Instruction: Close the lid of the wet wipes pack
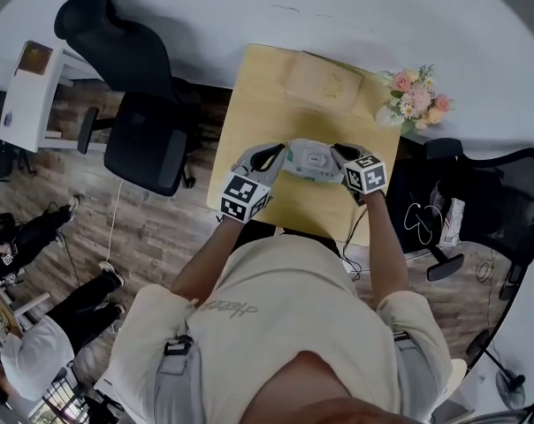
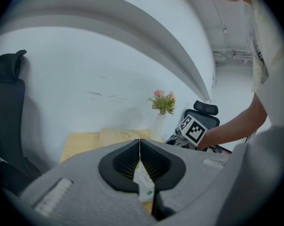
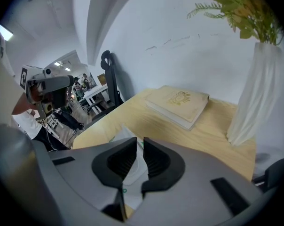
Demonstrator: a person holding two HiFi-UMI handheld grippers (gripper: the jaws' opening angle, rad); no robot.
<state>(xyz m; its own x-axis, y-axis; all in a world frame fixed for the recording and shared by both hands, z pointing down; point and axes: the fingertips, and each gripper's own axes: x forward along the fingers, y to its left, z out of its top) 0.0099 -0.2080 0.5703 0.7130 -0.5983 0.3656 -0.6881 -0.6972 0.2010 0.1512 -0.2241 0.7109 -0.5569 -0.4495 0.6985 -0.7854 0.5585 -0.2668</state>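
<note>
wet wipes pack (image 1: 309, 160) x1, both ends covered, lid state unclear | left gripper (image 2: 139, 141), right gripper (image 3: 140, 139): each pinches one pack end | book (image 1: 324, 82) x1 beyond pack

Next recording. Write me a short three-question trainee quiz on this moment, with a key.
1. True or false: the left gripper and the right gripper are at opposite ends of the wipes pack.
2. What stands at the far right corner of the table? A) a mug B) a vase of flowers C) a desk lamp
3. Fill in: seen from the person, the pale book lies ___ the wipes pack, nearer the wall.

Key: 1 true. 2 B. 3 beyond.
</note>
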